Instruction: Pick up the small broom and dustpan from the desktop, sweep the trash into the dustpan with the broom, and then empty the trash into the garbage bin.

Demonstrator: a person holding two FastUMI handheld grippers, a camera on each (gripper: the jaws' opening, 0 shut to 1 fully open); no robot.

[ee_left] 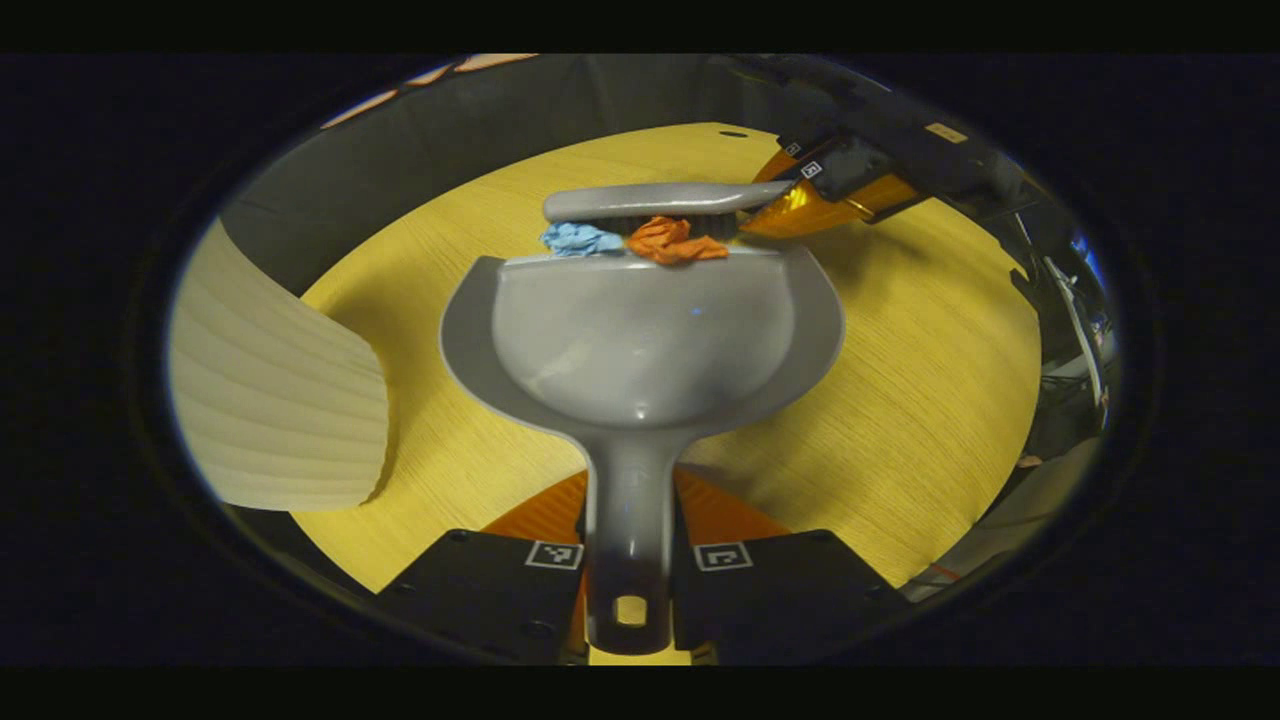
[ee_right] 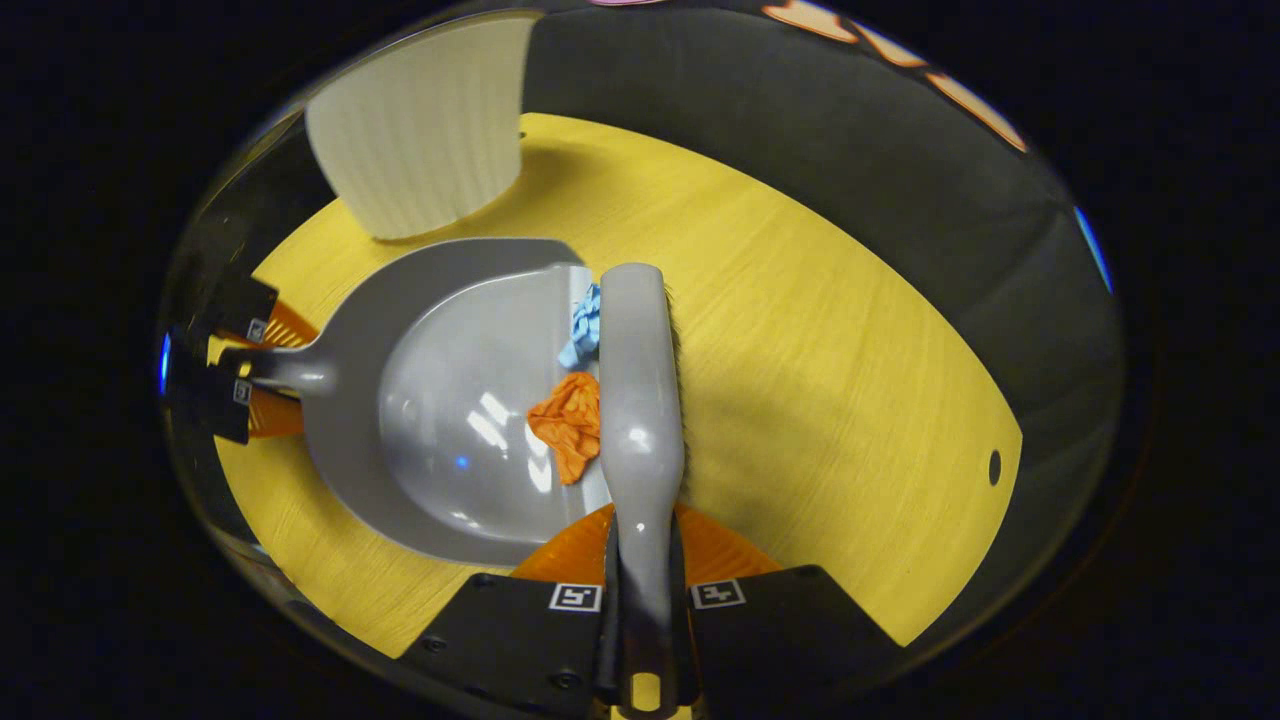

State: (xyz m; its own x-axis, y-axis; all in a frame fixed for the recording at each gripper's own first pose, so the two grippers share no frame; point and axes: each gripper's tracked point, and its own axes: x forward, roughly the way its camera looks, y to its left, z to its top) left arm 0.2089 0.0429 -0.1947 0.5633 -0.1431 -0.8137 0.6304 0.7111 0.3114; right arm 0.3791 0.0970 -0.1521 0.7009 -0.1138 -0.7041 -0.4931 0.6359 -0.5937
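My left gripper (ee_left: 630,540) is shut on the handle of the grey dustpan (ee_left: 640,350), which lies flat on the yellow desktop (ee_left: 900,380). At the pan's front lip sit a blue paper scrap (ee_left: 580,239) and an orange paper scrap (ee_left: 675,240). The grey broom (ee_left: 660,200) lies across behind them, its bristles against the scraps. In the right gripper view my right gripper (ee_right: 640,570) is shut on the broom (ee_right: 640,380) handle, and the orange scrap (ee_right: 568,422) and blue scrap (ee_right: 583,328) rest at the mouth of the dustpan (ee_right: 440,420). The left gripper (ee_right: 255,375) shows at the far left.
A cream ribbed garbage bin (ee_left: 275,390) stands on the left of the desktop, close to the dustpan; in the right gripper view the bin (ee_right: 420,130) is at the upper left. The desktop's curved edge (ee_right: 960,400) has a small dark hole (ee_right: 994,466) near it.
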